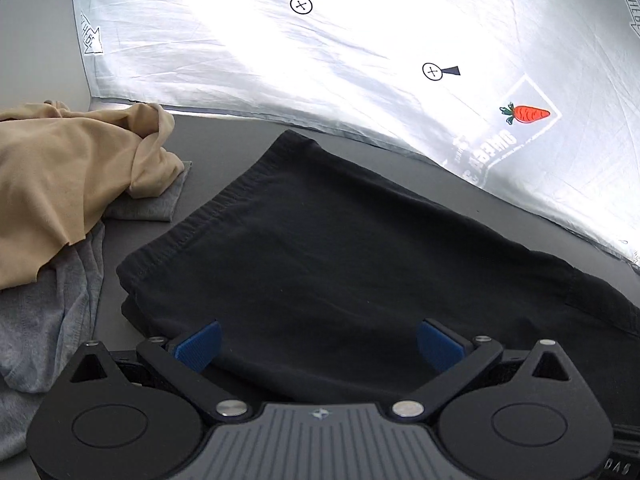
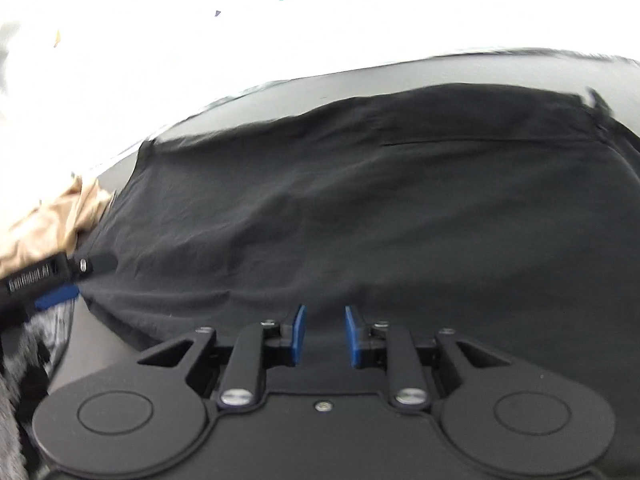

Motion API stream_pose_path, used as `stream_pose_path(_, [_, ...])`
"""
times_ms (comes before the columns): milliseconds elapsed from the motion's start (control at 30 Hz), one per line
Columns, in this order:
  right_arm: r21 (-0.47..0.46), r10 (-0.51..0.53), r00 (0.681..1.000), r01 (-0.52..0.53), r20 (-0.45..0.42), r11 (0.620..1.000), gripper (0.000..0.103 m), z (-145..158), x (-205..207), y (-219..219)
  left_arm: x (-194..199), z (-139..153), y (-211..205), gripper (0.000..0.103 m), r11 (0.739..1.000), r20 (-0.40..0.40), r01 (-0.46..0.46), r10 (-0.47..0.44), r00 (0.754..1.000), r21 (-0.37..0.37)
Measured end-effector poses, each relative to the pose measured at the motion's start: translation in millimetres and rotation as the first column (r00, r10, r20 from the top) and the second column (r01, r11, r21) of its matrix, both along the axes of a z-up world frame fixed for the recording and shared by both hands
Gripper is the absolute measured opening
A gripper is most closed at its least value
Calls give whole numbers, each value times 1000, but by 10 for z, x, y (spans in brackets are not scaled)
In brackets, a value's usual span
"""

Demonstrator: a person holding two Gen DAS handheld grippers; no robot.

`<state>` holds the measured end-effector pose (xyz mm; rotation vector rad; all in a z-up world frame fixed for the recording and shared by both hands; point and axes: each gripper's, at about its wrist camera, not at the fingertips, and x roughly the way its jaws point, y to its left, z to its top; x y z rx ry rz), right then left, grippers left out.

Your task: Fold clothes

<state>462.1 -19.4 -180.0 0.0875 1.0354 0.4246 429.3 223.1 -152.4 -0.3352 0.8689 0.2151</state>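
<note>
In my left wrist view, my left gripper (image 1: 318,344) is wide open and holds nothing. Its blue pads (image 1: 199,345) sit low over the near edge of the black garment (image 1: 340,264); I cannot tell if they touch it. The black garment is soft cloth, folded flat, with a stitched hem along its left edge. Left of it lies a crumpled tan garment (image 1: 60,184) on top of a grey garment (image 1: 48,312). Behind the black garment is a shiny white sheet (image 1: 280,60) with circled X marks and a little orange carrot picture (image 1: 526,113). The words near the carrot are too bent to read.

In my right wrist view, my right gripper (image 2: 323,334) is open just a little, with nothing between its blue pads (image 2: 299,334). It is over the near edge of the black garment. The picture is blurry. My left gripper shows at the garment's left edge, with blurry white letters I cannot read.
</note>
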Motion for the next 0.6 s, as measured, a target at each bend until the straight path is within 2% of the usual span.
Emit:
stream_pose_path(67, [-72, 46, 999, -45, 12, 996, 25, -98, -155, 230, 79, -31, 193, 103, 1000, 1, -1, 1, 1000, -9])
stream_pose_path(167, [-203, 135, 990, -123, 47, 972, 27, -102, -395, 419, 198, -76, 483, 103, 1000, 2, -2, 2, 1000, -21])
stream_pose_path(300, [-185, 75, 997, -75, -9, 980, 26, -6, -303, 375, 152, -247, 483, 103, 998, -8, 60, -60, 998, 14])
stream_pose_path(367, [-157, 22, 999, -15, 43, 987, 16, 49, -190, 314, 128, -333, 481, 103, 995, -13, 92, -92, 996, 31])
stream_pose_path(467, [-151, -36, 992, 54, 123, 987, 7, 53, 249, 358, 132, -387, 314, 103, 981, -43, 136, -132, 990, 141])
stream_pose_path(533, [-156, -88, 983, 113, 159, 981, 4, 14, 633, 407, 129, -406, 269, 103, 980, -42, 121, -116, 992, 160])
stream_pose_path(600, [-134, -163, 972, 187, 170, 973, 2, -57, 1102, 445, 139, -401, 292, 103, 985, -40, 96, -91, 995, 140])
